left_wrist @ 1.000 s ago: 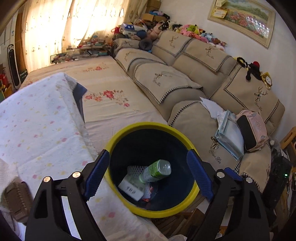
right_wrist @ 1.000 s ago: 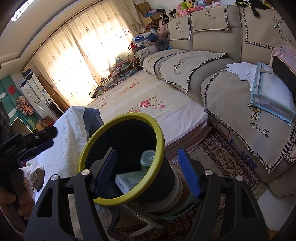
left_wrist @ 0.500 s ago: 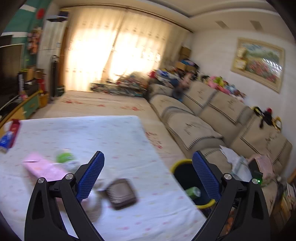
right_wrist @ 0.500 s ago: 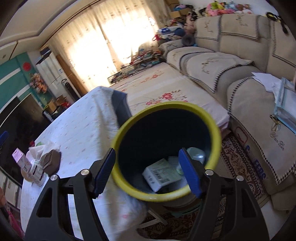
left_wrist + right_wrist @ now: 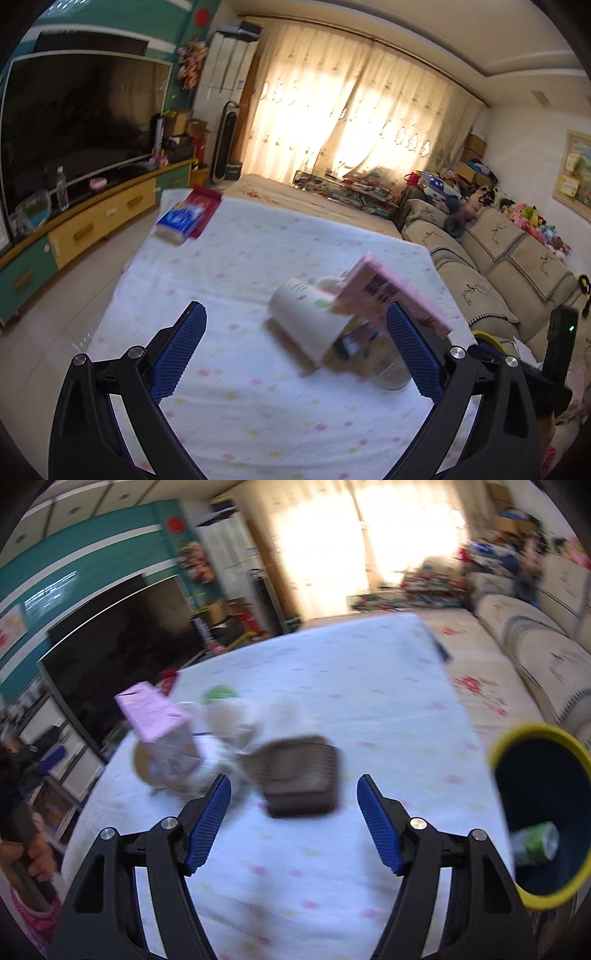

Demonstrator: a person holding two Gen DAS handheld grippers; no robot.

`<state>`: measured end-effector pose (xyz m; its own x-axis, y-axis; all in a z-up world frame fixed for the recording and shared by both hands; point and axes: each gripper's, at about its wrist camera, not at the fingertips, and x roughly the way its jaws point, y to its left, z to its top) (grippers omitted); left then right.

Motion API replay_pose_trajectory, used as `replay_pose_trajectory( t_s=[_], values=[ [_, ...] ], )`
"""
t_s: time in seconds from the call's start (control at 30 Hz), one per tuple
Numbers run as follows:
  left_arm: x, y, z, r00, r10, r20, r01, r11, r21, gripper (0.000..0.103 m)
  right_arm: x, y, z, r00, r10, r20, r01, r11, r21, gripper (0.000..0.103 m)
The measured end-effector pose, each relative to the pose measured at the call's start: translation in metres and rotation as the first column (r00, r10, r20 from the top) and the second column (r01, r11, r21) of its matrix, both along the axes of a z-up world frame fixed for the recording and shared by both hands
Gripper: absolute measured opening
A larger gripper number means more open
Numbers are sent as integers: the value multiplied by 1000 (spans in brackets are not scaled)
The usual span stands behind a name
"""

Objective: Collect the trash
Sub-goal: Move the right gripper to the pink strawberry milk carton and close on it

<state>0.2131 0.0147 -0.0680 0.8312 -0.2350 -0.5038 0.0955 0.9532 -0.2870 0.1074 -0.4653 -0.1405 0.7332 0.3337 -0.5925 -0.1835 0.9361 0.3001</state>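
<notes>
Left wrist view: left tool jaws spread wide, ribbed blue rubber pads on black plastic arms, nothing gripped. Table under a white cloth with faint pastel dots, soft and slightly wrinkled. Far left corner: a blue-and-white soft plastic pack lying on a flat red packet. Between the pads, nearer the right one: a tipped white paper cup, cylindrical and open-mouthed, touching a flat pink rectangular carton with dark print, tilted; under them a clear rounded plastic container, blurred. Far right edge: a sliver of the bin's yellow rim.

Right wrist view: a hand at the far left grips a dark handle. Trash cluster left of centre on the table: the pink carton upright-ish, a green lid, pale crumpled pieces, too blurred to sort. Right tool jaws parted about halfway, empty, same ribbed blue pads. Just ahead of them a brown squarish pouch with rounded corners, flat on the cloth, not touched. At the right, past the table's edge: a round bin, yellow rim, dark inside, with a green-and-white bottle lying in it.
</notes>
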Motion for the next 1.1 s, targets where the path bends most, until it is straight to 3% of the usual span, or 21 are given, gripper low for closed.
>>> replay_pose_trajectory(
  t_s=[0.1,0.23,0.53,0.73,0.93,1.1],
  values=[
    [-5,19,-18,1000,17,-25,-18,999,-29,96,3,28,16,992,112,59,-111,994,-13,71],
    [-7,30,-32,999,29,-38,-31,999,-32,96,11,54,25,976,188,110,-180,980,-82,75],
    [-11,28,-32,1000,8,-25,-9,999,-36,96,45,92,15,959,274,72,-265,958,-106,75],
    [-11,21,-30,1000,-2,-26,1,1000,-30,96,46,100,17,948,308,83,-297,948,-117,75],
    [-16,15,-25,1000,-5,-20,5,1000,-23,96,41,113,15,934,349,72,-337,931,-141,42],
    [-17,14,-24,1000,-4,-20,4,1000,-18,96,26,116,18,924,371,94,-357,924,-137,38]
  ],
)
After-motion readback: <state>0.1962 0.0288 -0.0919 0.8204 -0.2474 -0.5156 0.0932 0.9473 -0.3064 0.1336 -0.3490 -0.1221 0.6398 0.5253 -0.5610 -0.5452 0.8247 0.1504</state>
